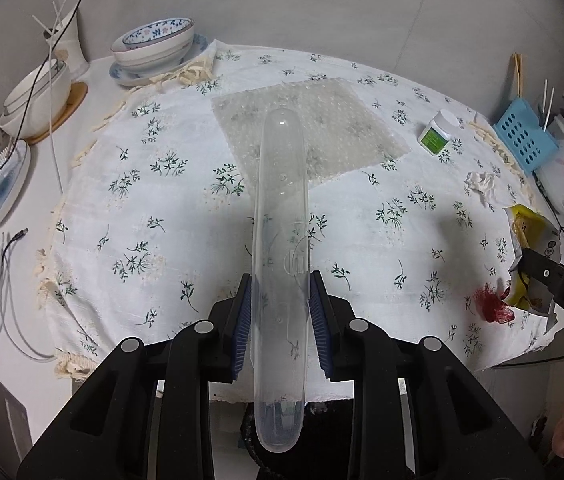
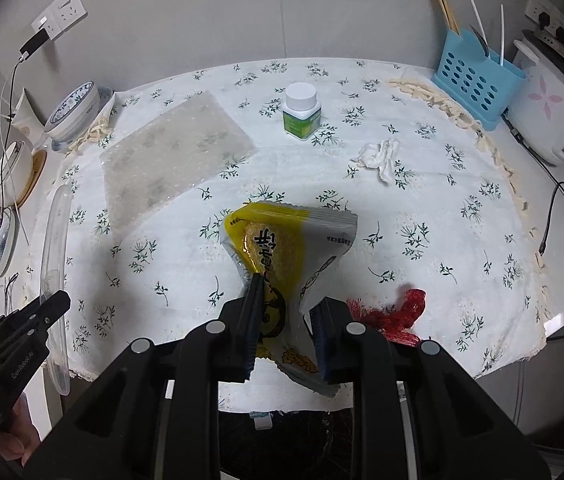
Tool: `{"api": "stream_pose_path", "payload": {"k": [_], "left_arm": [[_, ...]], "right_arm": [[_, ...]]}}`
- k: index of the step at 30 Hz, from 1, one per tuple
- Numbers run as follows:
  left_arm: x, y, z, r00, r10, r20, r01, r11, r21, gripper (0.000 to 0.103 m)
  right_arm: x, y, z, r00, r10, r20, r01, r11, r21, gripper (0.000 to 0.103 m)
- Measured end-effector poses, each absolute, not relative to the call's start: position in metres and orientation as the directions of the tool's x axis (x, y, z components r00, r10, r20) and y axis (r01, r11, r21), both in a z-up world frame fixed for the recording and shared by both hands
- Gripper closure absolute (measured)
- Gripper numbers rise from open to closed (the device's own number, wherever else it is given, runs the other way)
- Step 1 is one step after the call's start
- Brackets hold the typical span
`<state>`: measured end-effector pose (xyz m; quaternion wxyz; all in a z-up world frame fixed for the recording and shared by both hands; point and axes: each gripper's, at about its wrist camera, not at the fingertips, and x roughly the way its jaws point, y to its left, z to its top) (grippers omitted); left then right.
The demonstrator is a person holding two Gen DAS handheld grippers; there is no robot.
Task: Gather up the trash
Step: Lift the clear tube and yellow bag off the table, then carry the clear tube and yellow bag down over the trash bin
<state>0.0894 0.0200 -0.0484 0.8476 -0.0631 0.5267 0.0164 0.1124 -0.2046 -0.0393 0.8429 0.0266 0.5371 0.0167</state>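
Plainly "DAS" on right tool [image 1: 522, 270] — "GenRobot.AI" on left tool [image 2: 48, 312].

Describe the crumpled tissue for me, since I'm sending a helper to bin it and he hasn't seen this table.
On the flowered tablecloth, look toward the blue perforated basket by the wall. Between it and the green-labelled white jar lies the crumpled tissue. It is the only plain white wad; the red mesh scrap lies at the near edge.
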Motion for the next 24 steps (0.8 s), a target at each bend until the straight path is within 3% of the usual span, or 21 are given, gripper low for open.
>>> {"api": "stream_pose_path", "payload": {"k": [24], "left_arm": [[0.001, 0.009, -0.044, 0.476, -0.065, -0.877, -0.085, 0.989, -0.119, 0.076]], "right_arm": [[0.029, -0.196, -0.018, 0.478, 0.086, -0.874, -0.052, 0.996, 0.070, 0.082]]}}
